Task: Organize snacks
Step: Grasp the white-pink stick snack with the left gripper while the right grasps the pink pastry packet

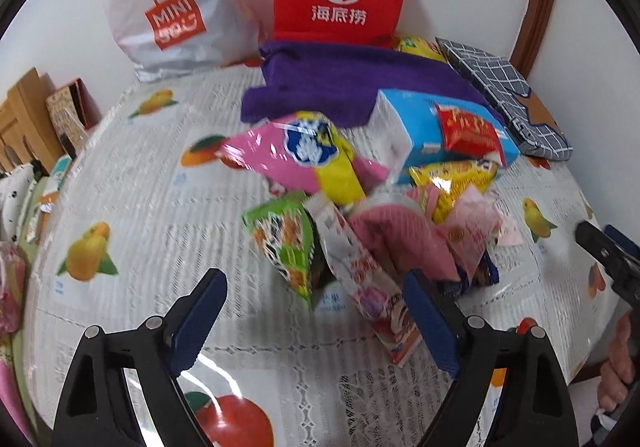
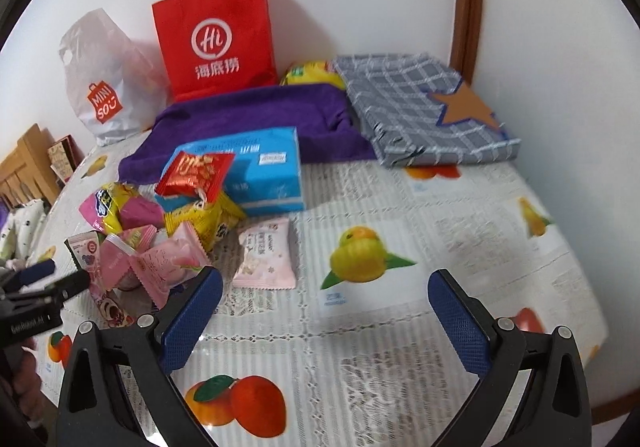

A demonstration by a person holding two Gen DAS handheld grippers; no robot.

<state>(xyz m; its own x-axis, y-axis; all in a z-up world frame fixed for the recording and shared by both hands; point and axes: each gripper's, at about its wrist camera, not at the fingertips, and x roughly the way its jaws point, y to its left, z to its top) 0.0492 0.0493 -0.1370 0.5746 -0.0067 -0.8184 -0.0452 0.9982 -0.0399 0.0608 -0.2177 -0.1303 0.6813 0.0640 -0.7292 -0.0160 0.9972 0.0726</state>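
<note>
A pile of snack packets lies on the fruit-print tablecloth [image 1: 132, 183]: a pink and yellow packet [image 1: 304, 159], a green packet [image 1: 288, 243], a long white and pink packet [image 1: 360, 271], yellow packets [image 1: 452, 179] and a red packet [image 1: 468, 131] resting on a blue tissue box [image 1: 416, 127]. My left gripper [image 1: 316, 287] is open, its fingers just in front of the pile. My right gripper [image 2: 326, 291] is open and empty over the cloth, right of the pile [image 2: 160, 231]. A pale pink packet [image 2: 264, 251] lies alone near its left finger.
At the back stand a red paper bag [image 2: 216, 35] and a white plastic bag [image 2: 104, 87]. A purple towel [image 2: 248, 115], a checked grey box with a star [image 2: 420, 107] and a yellow packet [image 2: 312, 73] lie behind the snacks. Wooden furniture [image 2: 28, 167] stands left.
</note>
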